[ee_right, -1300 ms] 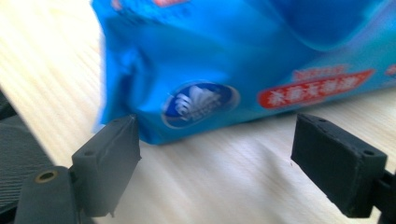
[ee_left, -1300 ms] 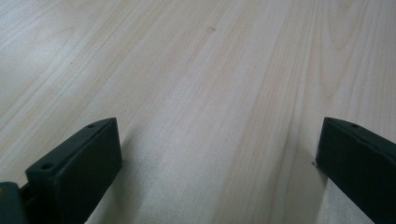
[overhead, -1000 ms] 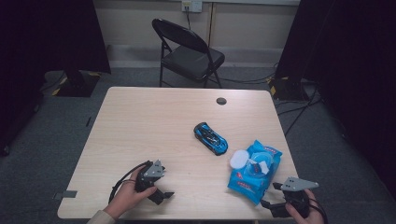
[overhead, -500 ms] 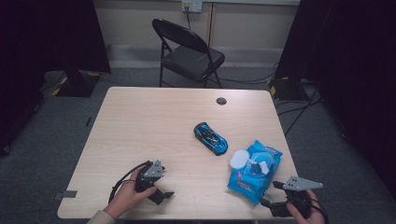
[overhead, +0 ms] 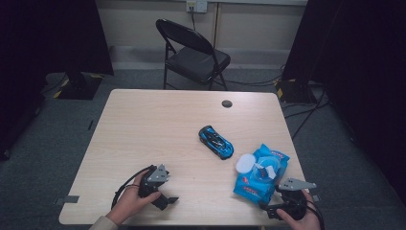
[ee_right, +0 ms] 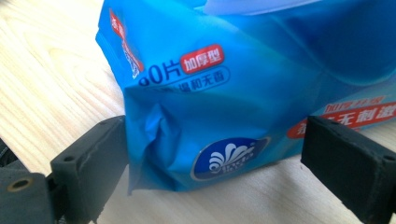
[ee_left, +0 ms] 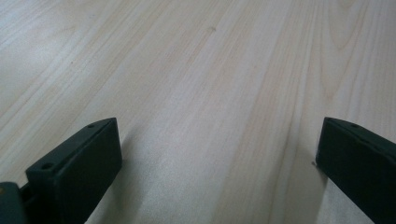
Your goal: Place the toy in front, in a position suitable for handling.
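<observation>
Blue wipes pack [ee_right: 243, 93] — red label 加厚型, "0片", white fan logo

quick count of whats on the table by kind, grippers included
toy car: 1
pack of wet wipes: 1
small dark round disc in the tabletop: 1
grippers: 2, left gripper and right gripper, both with jaws open
total: 5
</observation>
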`<move>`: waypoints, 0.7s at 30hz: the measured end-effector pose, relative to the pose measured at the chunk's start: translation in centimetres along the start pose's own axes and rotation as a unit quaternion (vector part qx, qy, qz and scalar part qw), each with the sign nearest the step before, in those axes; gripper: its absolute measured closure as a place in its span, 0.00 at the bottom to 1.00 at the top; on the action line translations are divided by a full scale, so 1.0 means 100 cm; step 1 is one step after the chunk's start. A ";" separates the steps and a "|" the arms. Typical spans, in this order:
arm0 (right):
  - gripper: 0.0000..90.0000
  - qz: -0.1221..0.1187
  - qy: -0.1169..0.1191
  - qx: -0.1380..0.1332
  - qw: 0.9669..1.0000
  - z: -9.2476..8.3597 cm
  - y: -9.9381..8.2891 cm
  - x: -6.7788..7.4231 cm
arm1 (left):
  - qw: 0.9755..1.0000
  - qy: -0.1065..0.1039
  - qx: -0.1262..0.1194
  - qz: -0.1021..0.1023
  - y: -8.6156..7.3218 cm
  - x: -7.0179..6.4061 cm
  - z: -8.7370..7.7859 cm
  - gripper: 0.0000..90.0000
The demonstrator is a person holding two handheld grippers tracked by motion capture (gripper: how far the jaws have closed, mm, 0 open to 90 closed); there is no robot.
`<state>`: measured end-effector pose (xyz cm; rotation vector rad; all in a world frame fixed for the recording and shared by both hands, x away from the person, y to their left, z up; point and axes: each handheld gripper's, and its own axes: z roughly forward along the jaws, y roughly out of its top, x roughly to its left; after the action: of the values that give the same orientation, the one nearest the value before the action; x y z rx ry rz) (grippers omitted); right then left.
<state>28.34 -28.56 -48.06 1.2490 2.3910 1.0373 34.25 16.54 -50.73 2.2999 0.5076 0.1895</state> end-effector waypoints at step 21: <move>0.24 -0.027 -0.041 0.007 0.999 0.018 0.024 -0.020 | 1.000 0.000 0.000 -0.001 0.000 0.000 0.000 0.00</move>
<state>31.90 -28.40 -47.87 1.1995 2.3604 0.9380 34.25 16.54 -50.73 2.2992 0.5090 0.1895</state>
